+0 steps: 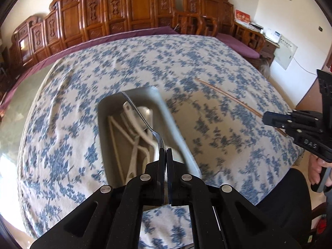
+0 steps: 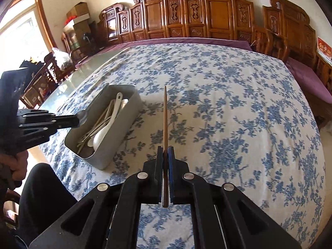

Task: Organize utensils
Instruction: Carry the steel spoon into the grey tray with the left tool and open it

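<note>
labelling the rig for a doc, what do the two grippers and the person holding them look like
Both grippers, left and right, are matte black plastic with angular linkage arms and round silver pivot pins. Each has two flat upright fingers; the right's show blue pads. Pale raised lettering marks the side of the right gripper in the left wrist view. The person wears dark clothing.

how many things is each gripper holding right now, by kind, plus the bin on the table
metal spoon (in the left gripper): 1
wooden chopsticks (in the right gripper, looks like a pair but hard to separate): 1
grey bin with white utensils inside: 1
total: 3
</note>
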`<state>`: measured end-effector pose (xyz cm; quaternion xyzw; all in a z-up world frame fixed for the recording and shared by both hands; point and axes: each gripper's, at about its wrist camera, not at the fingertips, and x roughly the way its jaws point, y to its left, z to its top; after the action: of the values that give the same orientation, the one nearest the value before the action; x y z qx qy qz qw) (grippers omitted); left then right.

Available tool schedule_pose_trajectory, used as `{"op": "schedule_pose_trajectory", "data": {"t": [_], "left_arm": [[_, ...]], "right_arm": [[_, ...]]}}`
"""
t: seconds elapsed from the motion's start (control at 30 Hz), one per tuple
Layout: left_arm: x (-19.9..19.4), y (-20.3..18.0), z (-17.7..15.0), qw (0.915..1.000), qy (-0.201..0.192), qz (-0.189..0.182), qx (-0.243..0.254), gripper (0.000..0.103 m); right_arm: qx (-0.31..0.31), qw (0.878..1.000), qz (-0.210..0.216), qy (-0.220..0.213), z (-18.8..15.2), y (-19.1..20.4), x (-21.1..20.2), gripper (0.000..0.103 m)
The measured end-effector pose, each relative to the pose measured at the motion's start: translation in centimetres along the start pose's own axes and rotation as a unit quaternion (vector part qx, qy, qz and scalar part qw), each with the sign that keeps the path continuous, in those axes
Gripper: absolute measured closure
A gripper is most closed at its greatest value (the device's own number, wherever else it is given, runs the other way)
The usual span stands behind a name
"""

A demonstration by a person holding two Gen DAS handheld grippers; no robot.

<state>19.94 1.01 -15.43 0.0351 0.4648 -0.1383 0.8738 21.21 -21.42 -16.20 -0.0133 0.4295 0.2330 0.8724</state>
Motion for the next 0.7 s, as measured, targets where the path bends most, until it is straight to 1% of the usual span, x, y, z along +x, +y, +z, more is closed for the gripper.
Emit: {"op": "schedule_pose_trajectory", "data": {"t": [0.23,0.7], "left_arm": [[1.1,1.8,-0.9,0.9998,0.015,0.005,-0.012,0.103],[2.8,3.7,-1.9,0.9985,0.035,0.015,-0.039,0.102]], "right_arm": [[-0.008,1.000,0.005,0.006,0.0,1.3,0.7,0.097],[-0.014,1.000,0.014,0.009,0.3,2.8,1.4,0.097]]}}
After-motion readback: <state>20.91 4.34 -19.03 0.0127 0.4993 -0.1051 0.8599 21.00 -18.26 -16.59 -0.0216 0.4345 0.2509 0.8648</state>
